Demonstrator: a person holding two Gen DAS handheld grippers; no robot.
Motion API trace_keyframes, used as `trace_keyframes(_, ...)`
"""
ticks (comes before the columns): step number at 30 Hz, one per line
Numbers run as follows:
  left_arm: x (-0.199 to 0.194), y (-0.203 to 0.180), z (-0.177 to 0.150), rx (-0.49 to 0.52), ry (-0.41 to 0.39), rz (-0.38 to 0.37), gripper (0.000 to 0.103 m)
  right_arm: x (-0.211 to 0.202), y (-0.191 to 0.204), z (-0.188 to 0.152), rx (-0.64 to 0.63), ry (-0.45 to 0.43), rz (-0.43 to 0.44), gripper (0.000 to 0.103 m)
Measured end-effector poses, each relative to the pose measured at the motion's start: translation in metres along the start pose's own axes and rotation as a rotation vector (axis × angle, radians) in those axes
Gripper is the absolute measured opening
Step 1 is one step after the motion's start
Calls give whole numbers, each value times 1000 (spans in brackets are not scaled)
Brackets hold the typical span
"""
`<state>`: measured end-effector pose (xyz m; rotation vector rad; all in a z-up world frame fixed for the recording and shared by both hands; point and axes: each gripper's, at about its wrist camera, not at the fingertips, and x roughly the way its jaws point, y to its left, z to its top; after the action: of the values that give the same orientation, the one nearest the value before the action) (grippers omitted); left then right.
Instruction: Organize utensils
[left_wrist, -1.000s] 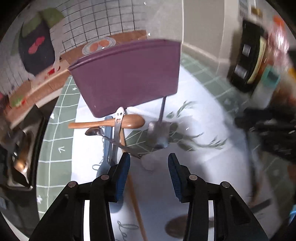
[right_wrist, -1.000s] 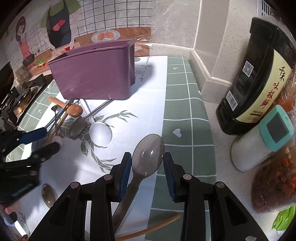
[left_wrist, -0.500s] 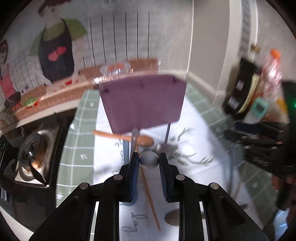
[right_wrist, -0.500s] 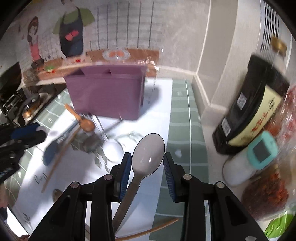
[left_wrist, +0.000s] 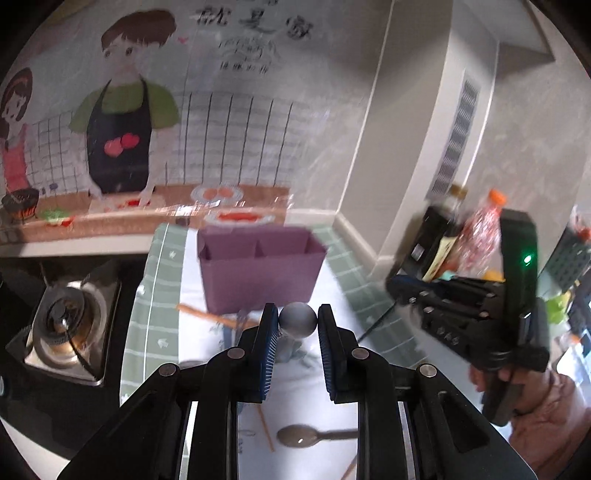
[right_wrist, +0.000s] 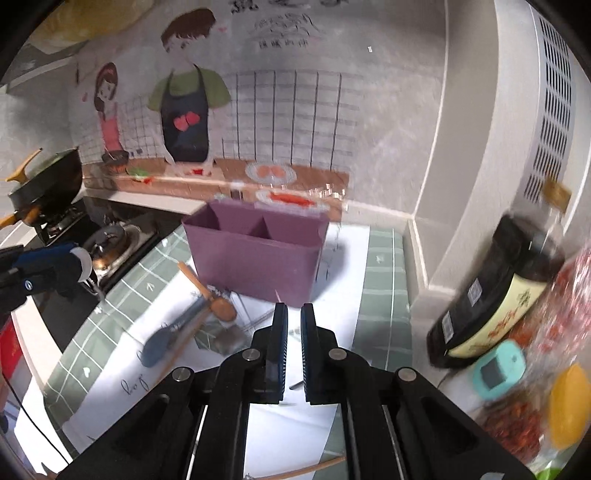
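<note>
Barely begun: my left gripper (left_wrist: 297, 326) pinched a steel spoon (left_wrist: 297, 320), my right gripper (right_wrist: 291, 325) was pressed together empty, the purple caddy (right_wrist: 255, 254) sat unfilled, and utensils (right_wrist: 192, 325) lay scattered near it.

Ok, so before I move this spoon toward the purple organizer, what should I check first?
1. Left hand-held gripper grip: ok, its jaws have just been closing and now clamp the metal spoon by its bowl.
2. Spoon handle position: cannot tell, it is hidden below the fingers.
3. Purple organizer: ok, upright, and the compartments in view look empty.
4. Path to the organizer: ok, nothing stands between it and the spoon in the left wrist view.
5. Right hand-held gripper: not ok, its jaws have just closed with nothing visible between them.
6. Mat: not ok, the wooden spoon and blue spatula lie loose.
</note>
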<state>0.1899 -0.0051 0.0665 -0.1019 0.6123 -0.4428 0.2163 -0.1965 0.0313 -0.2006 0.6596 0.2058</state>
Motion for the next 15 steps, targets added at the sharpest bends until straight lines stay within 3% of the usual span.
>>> trace_keyframes(7,-8,4,18,-29,-40,-4,23,-15,-10,22,27,-22,117,4)
trace_keyframes(11,0,11,15,-58,-27,4,23,-15,-14,25,8,-20,96,4)
trace_keyframes(15,11,19,3,-79,-5,33,23,13,-33,9,29,87,51,9)
